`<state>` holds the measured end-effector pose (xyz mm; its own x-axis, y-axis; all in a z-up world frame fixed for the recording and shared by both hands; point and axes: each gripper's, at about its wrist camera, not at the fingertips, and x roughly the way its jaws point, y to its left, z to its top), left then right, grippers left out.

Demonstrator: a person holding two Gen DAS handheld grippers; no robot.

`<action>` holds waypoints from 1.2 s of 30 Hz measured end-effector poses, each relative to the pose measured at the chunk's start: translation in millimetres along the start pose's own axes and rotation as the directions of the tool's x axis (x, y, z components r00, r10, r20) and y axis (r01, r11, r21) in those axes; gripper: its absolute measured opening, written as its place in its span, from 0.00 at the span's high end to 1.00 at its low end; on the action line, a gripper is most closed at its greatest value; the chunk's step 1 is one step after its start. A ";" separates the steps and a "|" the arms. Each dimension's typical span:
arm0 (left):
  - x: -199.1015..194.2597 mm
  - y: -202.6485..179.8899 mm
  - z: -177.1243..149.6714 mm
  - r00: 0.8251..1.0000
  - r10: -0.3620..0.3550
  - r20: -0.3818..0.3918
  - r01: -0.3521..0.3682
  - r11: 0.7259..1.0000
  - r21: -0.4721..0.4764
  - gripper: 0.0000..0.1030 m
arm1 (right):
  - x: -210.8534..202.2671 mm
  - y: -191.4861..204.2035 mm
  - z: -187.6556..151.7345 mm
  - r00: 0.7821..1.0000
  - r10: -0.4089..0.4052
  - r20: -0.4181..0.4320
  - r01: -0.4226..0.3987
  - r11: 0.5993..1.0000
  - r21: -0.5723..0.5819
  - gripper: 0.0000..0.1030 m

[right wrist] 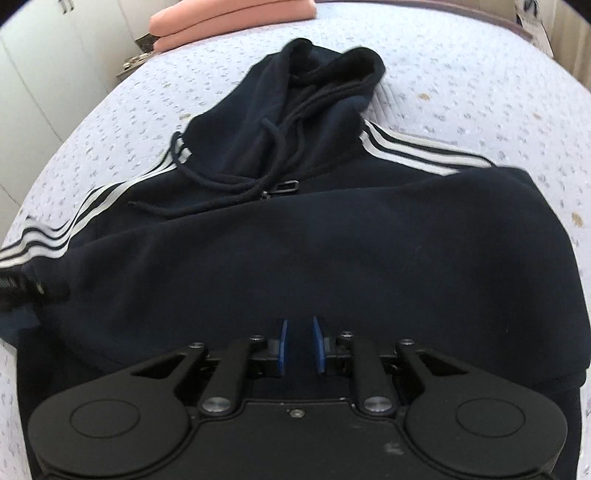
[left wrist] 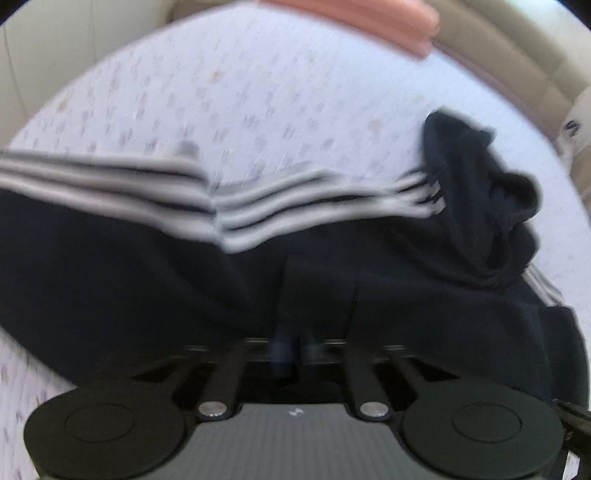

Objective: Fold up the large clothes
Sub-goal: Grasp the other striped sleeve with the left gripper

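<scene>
A dark navy hoodie with white sleeve stripes lies spread on the bed, its hood and drawstrings at the far end. My right gripper hovers low over the hoodie's near body, its blue pads standing a little apart with only the cloth below showing in the gap. In the blurred left wrist view the hoodie fills the lower half, the hood bunched at the right. My left gripper is shut, with a raised fold of the dark cloth at its fingertips.
The bed has a pale lilac patterned cover. A folded pink garment lies at the far edge of the bed, also in the left wrist view as the pink garment. White cupboard doors stand to the left.
</scene>
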<state>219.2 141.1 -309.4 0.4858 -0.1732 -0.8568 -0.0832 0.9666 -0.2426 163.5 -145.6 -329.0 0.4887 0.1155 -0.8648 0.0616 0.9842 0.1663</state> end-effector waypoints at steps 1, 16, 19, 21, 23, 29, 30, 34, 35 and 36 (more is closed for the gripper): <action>-9.0 -0.8 0.5 0.999 -0.032 0.033 0.032 0.999 0.003 0.96 | -3.1 1.4 -0.1 1.000 -0.002 0.003 0.002 1.000 0.002 0.78; -21.6 36.7 1.6 0.992 0.112 0.063 -0.114 0.993 0.039 0.80 | 19.7 -3.1 7.9 0.986 -0.160 -0.050 0.162 0.986 0.037 0.49; -46.7 24.4 5.5 0.973 0.153 0.174 -0.163 0.985 0.049 0.70 | 13.8 3.3 18.6 0.985 -0.161 -0.057 0.161 0.987 -0.005 0.48; -61.5 9.2 10.6 0.970 0.102 0.219 -0.126 0.987 0.097 0.70 | 1.9 2.1 24.0 0.991 -0.127 -0.045 0.128 0.991 0.034 0.48; -63.8 -11.8 16.9 0.978 -0.006 0.208 -0.029 0.986 0.164 0.70 | -15.1 9.0 26.7 0.994 -0.111 0.010 0.111 0.994 0.025 0.48; 6.6 -54.0 2.2 0.989 -0.139 -0.048 0.146 0.967 0.209 0.75 | -11.3 27.9 32.4 0.992 -0.127 0.006 0.127 0.992 -0.022 0.45; 24.5 -52.4 -1.1 0.986 -0.131 -0.103 0.148 0.974 0.172 0.78 | -5.5 28.0 32.4 0.991 -0.133 -0.015 0.133 0.991 -0.021 0.45; 32.6 -38.6 -9.1 0.982 -0.162 -0.093 0.170 0.982 0.079 0.84 | 20.7 23.2 26.4 0.982 -0.141 -0.125 0.138 0.990 -0.031 0.39; 26.3 -33.9 -7.9 0.982 -0.171 -0.079 0.176 0.983 0.056 0.84 | 18.9 22.5 27.1 0.983 -0.134 -0.124 0.132 0.991 -0.024 0.36; 17.1 -26.9 -6.0 0.984 -0.171 -0.052 0.173 0.984 0.041 0.84 | 18.7 21.9 29.6 0.983 -0.126 -0.134 0.125 0.992 -0.021 0.36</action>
<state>224.5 111.0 -320.3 0.4471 -0.3456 -0.8250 0.0379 0.9288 -0.3686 199.7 -125.9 -327.5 0.3562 0.0074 -0.9344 0.1039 0.9935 0.0474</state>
